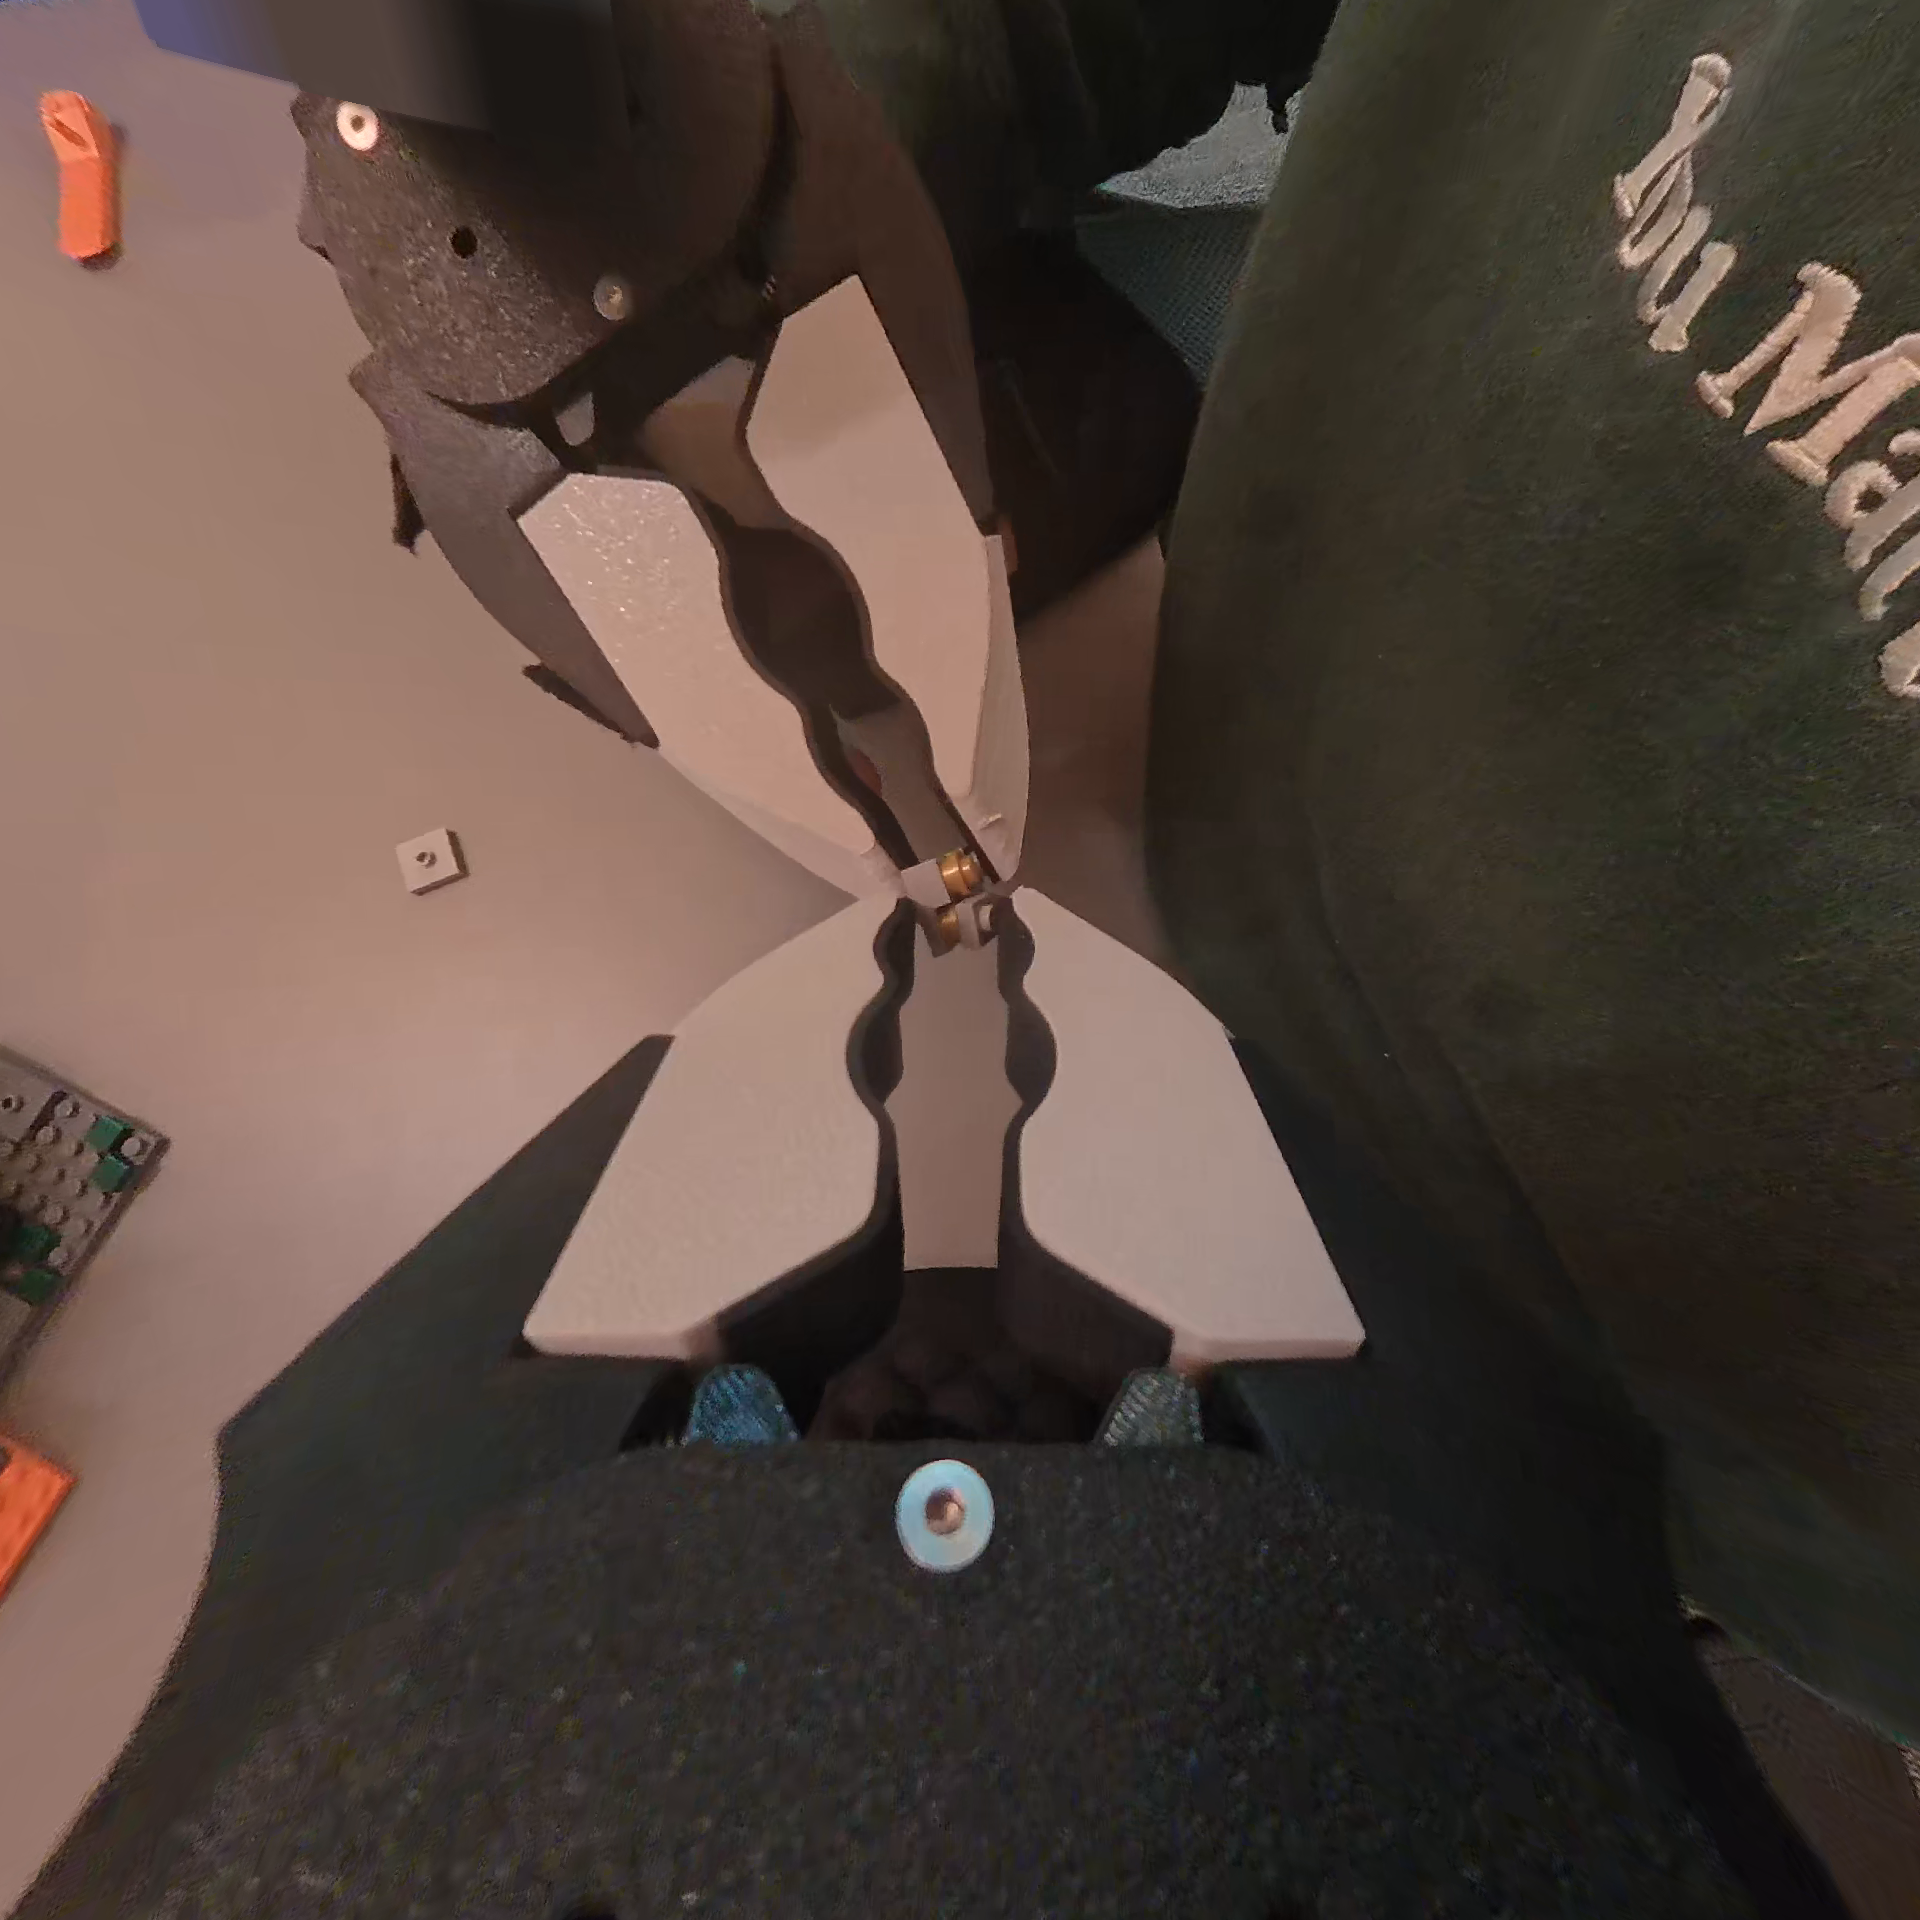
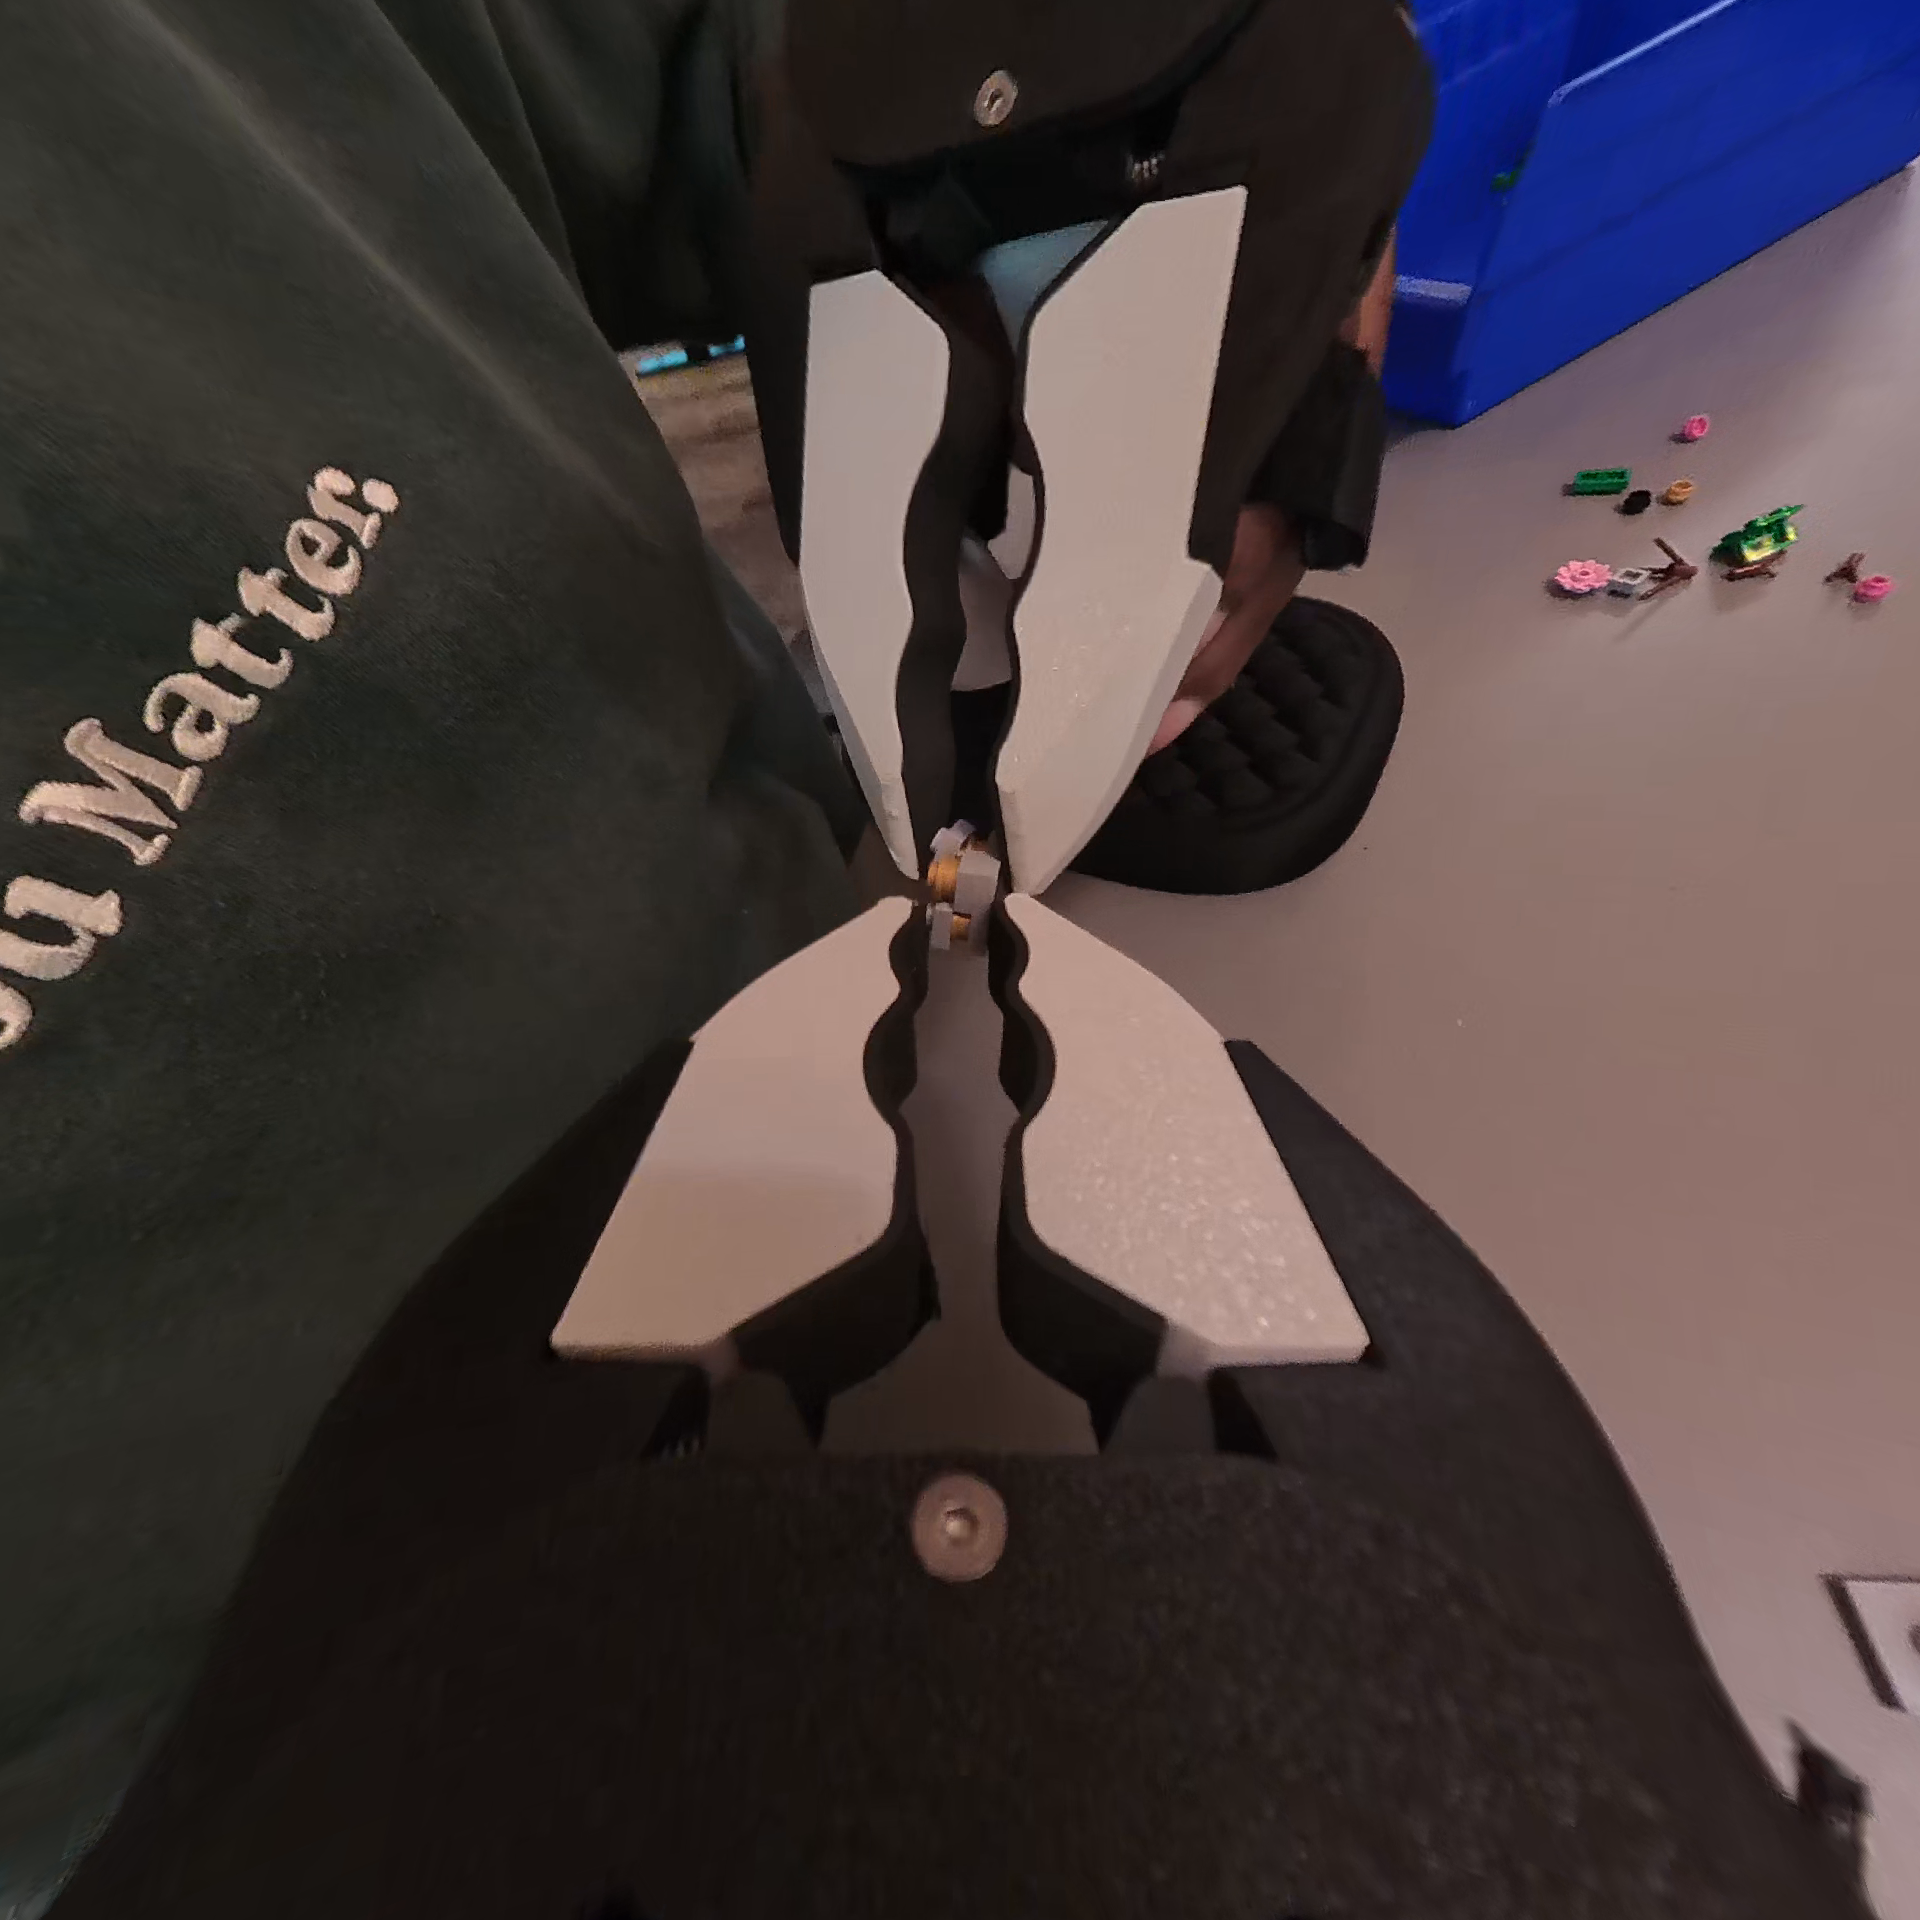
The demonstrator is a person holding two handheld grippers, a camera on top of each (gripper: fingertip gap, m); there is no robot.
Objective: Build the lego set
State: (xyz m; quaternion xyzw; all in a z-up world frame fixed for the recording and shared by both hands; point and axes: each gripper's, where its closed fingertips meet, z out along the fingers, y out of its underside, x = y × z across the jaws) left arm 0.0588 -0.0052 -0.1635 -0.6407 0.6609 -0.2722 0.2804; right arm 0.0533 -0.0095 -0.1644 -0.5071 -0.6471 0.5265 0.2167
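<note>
Bricks meet tip to tip between my two tools, held up off the counter (image 1: 208,675) close in front of my dark green sweatshirt (image 1: 1558,935).

Seen from my left tool (image 1: 961,925), the far left of the counter holds an orange piece (image 1: 81,171) up top, a grey studded plate (image 1: 62,1195) with small green bricks on it at the edge, and another orange bit (image 1: 26,1507) below that. A lone flat grey tile (image 1: 429,860) lies nearer the middle. Then comes my left tool, its white fingers closed onto a small grey-and-gold piece (image 1: 958,928). My right tool (image 1: 951,871) comes down from above, pinching a second grey-and-gold piece (image 1: 948,871), and the two pieces touch.

From my right tool (image 2: 956,928), the sweatshirt fills the left. In the middle that tool is clamped on its piece (image 2: 954,928), pressed against the one (image 2: 956,871) that my left tool (image 2: 958,868) holds opposite. Behind those fingers a black textured pad (image 2: 1278,748) rests on the counter. Further right lies a scatter of loose parts: pink flowers (image 2: 1582,576), a green plate (image 2: 1598,480), a small green build (image 2: 1761,538), brown twigs. A blue bin (image 2: 1662,208) sits at the top right.
</note>
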